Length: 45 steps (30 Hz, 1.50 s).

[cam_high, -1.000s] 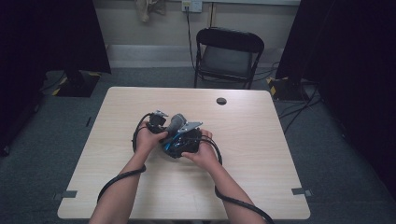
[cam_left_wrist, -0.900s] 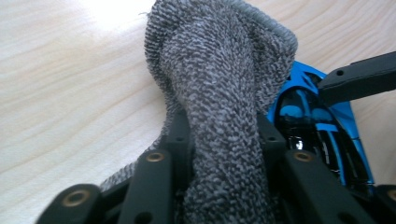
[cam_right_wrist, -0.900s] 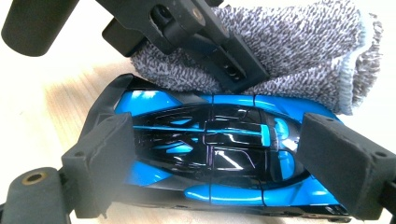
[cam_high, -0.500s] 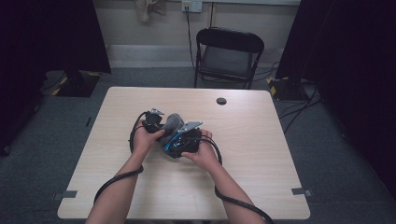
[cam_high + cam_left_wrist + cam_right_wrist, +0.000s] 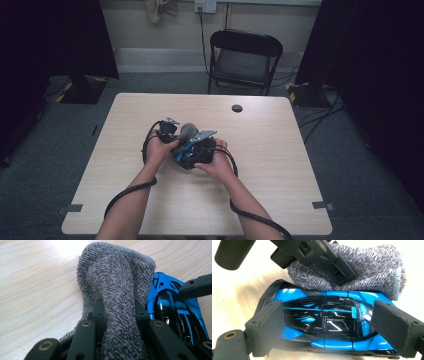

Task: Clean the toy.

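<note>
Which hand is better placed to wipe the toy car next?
The left. Its gripper is shut on the grey cloth, which rests against the blue toy car. The right gripper clamps the car end to end, so it probably steadies it.

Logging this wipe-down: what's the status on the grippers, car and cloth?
Left gripper shut on grey cloth. Right gripper shut on blue toy car, nose to tail. Cloth lies against car's side. Nothing in the way.
</note>
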Each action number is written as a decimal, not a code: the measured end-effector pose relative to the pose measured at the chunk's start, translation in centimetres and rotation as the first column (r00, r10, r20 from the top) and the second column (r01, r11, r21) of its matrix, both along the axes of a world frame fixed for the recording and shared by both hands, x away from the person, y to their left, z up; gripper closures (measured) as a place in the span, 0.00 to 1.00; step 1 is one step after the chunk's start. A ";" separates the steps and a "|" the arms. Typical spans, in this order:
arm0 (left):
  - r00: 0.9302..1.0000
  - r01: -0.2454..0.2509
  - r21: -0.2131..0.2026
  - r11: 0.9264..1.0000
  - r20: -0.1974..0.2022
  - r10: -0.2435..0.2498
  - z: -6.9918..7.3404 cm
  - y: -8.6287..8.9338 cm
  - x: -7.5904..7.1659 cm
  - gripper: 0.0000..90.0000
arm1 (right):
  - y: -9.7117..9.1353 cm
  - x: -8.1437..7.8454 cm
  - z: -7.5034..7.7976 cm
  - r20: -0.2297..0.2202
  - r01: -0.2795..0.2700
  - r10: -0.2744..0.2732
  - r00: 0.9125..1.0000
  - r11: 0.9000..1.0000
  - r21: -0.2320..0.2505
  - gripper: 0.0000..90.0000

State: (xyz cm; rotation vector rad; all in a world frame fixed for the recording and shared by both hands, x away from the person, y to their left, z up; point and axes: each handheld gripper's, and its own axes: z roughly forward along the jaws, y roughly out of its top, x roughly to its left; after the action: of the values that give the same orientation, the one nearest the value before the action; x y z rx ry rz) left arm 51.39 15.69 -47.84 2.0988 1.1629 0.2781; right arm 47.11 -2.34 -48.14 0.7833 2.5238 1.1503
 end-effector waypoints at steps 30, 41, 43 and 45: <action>0.996 0.061 -0.024 0.998 -0.068 -0.062 0.8 4.3 -4.0 0.81 | -0.1 0.0 -0.1 0.006 0.000 0.000 1.000 1.000 0.007 0.12; 0.996 0.064 -0.044 0.997 -0.057 -0.066 1.4 6.1 -5.8 0.81 | -0.1 -0.1 -0.1 0.007 0.002 -0.002 1.000 1.000 0.007 0.12; 0.997 0.060 -0.038 0.997 -0.052 -0.062 1.6 6.5 -6.0 0.81 | -0.1 -0.1 -0.1 0.009 0.004 -0.004 1.000 1.000 0.010 0.12; 0.998 0.050 -0.038 0.998 -0.042 -0.052 2.0 7.0 -6.0 0.81 | -0.1 -0.1 -0.1 0.009 0.005 -0.005 1.000 1.000 0.009 0.12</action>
State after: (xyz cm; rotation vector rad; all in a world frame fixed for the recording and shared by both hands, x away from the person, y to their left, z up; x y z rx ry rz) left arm 45.35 22.67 -45.89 2.1080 1.1291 0.1863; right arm 47.01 -2.42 -48.25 0.7842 2.5096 1.1622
